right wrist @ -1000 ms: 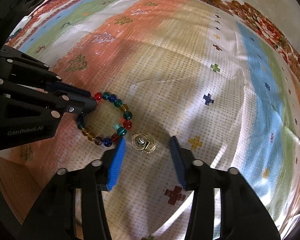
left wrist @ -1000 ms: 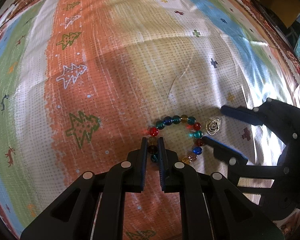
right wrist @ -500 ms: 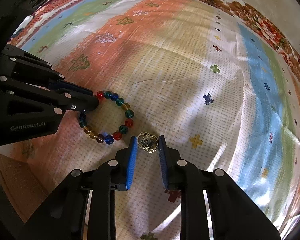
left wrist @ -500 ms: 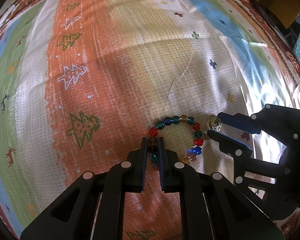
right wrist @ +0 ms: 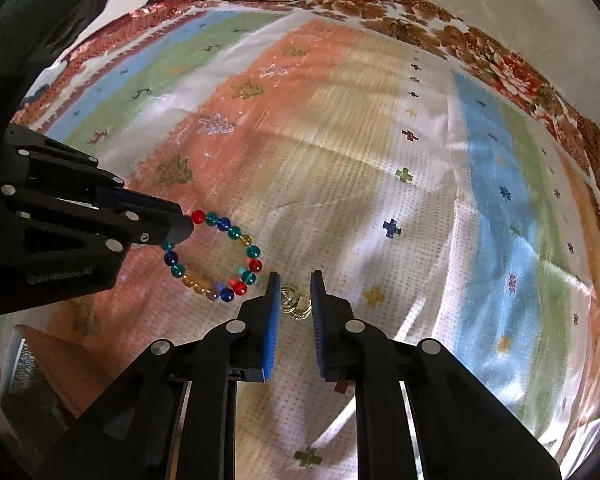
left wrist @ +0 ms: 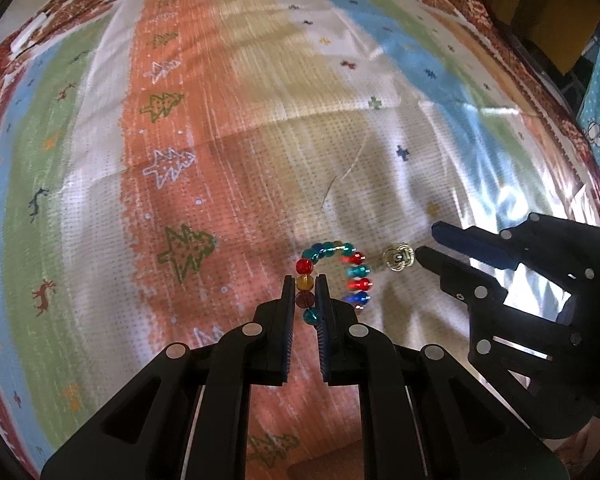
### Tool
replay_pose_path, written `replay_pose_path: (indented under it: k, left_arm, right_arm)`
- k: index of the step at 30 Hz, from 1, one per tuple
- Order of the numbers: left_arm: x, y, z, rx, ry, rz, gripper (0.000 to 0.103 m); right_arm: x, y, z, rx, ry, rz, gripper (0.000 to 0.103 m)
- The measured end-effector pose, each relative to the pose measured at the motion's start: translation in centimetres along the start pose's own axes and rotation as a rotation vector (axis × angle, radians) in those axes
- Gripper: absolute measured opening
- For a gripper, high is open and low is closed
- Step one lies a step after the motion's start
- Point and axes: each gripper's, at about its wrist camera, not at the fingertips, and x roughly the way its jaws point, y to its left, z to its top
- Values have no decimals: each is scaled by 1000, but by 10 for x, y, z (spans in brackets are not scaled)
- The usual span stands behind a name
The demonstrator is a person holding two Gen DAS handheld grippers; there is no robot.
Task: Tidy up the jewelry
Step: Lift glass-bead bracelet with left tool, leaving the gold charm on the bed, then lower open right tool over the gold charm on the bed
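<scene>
Now the bracelet (right wrist: pixel 214 258), a ring of coloured glass beads, hangs just over the striped cloth (right wrist: pixel 380 180), pinched at one side of its loop. Its beads run straight between the left gripper's (left wrist: pixel 305 294) fingers, amber and dark ones lined up along them, so that grip is firm and closed on the strand. The rest of the loop swings out to the right, toward the other hand.

Just beside that free end sits the gold ornament (right wrist: pixel 295 300), a small coiled piece, brooch or earring, hard to say. It lies right between the right gripper's (right wrist: pixel 294 286) blue pads, and those jaws are closing on it; from the wrist view the pads look to be touching both its flanks. In the left view it appears at the very tips (left wrist: pixel 396 258), seemingly clear of the cloth.

So each hand has its own piece, side by side, bracelet left, ornament right, nearly touching. Both grippers point steeply down at the cloth, fingers roughly parallel. No tray or box shows anywhere, so where these go is anybody's guess. The risk, I'd say, is the dangling beads snagging the ornament as the hands part.
</scene>
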Motion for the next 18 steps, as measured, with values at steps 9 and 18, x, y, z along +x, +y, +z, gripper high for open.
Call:
replay_pose_path:
  k: [9, 18]
  left_arm:
    - [-28, 2, -11, -30, -60, -1, 10]
    - [-45, 3, -19, -52, -91, -6, 9]
  right_arm:
    - [-19, -3, -4, 27, -33, 7, 14]
    - [-28, -11, -13, 63, -32, 31, 13]
